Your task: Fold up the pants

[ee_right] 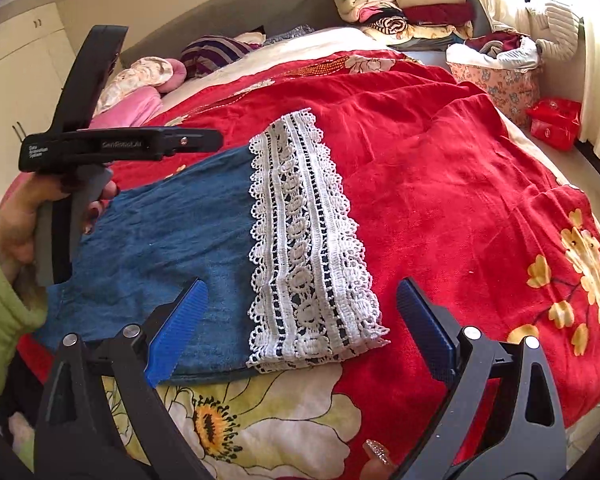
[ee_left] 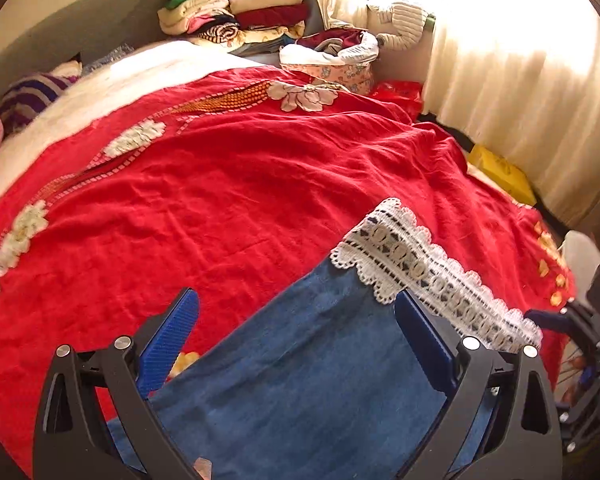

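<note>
Far left of right-wrist view: person's left hand (ee_right: 16, 224) in green sleeve, gripping handle of left gripper (ee_left: 296, 340); jaws apart, blue pads straddling the denim w/o pinching it. Center-left, lower half of both views: blue denim pants (ee_right: 160, 248), lying flat on red floral bedspread (ee_right: 440, 184), looks already doubled leg on leg. Center: white lace cuff (ee_right: 308, 248) at the leg end, lower edge just beside big flower print at bottom of frame. Lower right: right gripper (ee_right: 300, 320), jaws wide apart, hovering over cuff end, nothing held. Upper right, well apart: stack of folded clothes (ee_right: 412, 4), floral basket (ee_right: 496, 80) of laundry, curtain.

Handling, by judgement: light, soft denim, limp, will drape and slide little on the plush spread; lace delicate, snag-prone on ribbed pads. Better to pinch denim corners just behind lace, both layers together, then carry cuff end toward waist.
</note>
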The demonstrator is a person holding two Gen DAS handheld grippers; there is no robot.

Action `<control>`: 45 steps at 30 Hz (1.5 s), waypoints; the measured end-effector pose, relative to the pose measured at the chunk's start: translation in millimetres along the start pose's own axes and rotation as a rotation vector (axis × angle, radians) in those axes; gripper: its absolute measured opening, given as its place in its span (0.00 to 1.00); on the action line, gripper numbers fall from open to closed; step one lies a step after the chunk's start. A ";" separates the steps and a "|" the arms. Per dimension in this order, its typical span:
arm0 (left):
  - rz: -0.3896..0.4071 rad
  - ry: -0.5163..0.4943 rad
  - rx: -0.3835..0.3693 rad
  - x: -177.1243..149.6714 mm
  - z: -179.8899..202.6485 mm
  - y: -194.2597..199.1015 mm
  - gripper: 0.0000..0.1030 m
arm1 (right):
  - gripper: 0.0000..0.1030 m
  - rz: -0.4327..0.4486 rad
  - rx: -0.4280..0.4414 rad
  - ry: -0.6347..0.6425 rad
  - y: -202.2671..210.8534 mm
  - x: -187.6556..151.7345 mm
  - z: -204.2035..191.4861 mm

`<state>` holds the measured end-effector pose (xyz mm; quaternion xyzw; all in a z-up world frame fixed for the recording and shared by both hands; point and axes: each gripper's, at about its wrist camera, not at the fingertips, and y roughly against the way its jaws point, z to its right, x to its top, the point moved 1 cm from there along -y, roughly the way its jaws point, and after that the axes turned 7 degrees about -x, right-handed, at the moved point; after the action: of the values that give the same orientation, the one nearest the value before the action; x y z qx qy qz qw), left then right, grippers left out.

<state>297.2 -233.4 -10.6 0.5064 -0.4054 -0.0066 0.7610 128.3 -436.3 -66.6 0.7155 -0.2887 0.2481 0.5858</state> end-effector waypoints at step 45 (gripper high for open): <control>0.234 0.231 -0.277 -55.3 -40.5 50.8 0.08 | 0.15 0.160 0.267 0.276 49.4 15.7 -96.8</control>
<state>265.1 -154.4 -11.4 0.3440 -0.3670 0.0843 0.8602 103.1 -350.5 -2.9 0.7210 -0.2260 0.4255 0.4981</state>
